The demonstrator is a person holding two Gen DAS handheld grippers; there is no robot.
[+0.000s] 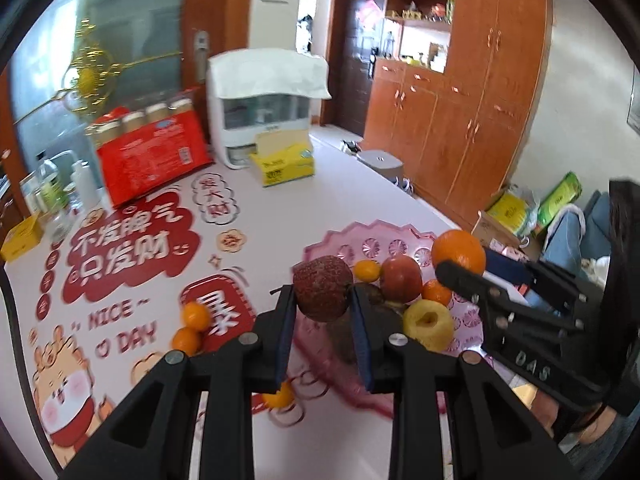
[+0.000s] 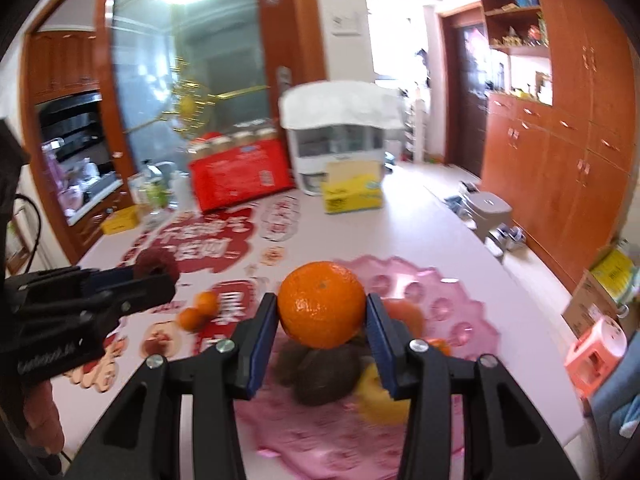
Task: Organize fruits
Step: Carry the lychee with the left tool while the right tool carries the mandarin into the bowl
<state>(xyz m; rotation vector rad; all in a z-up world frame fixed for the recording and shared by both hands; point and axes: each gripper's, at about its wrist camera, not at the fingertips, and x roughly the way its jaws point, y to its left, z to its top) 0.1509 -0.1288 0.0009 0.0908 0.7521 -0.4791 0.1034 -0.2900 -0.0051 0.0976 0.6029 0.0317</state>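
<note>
Left gripper (image 1: 323,300): jaws clamped on a dark red, rough-skinned fruit (image 1: 322,288), raised above the near-left edge of the pink tray (image 1: 384,236). Right gripper (image 2: 322,322): jaws part-open, pressed on both sides of a large orange (image 2: 322,305), raised above the tray's middle. On the tray: red apple (image 1: 401,279), yellow apple (image 1: 428,325), small orange fruits (image 1: 367,271), dark brown fruits (image 2: 320,372). On the table (image 1: 360,184), left of the tray: two small oranges (image 1: 192,326) touching, a third (image 1: 279,396) under the left gripper. Far end of table: red pack (image 1: 154,156), yellow tissue box (image 1: 285,160), white appliance (image 1: 264,104), bottles (image 1: 60,192).
</note>
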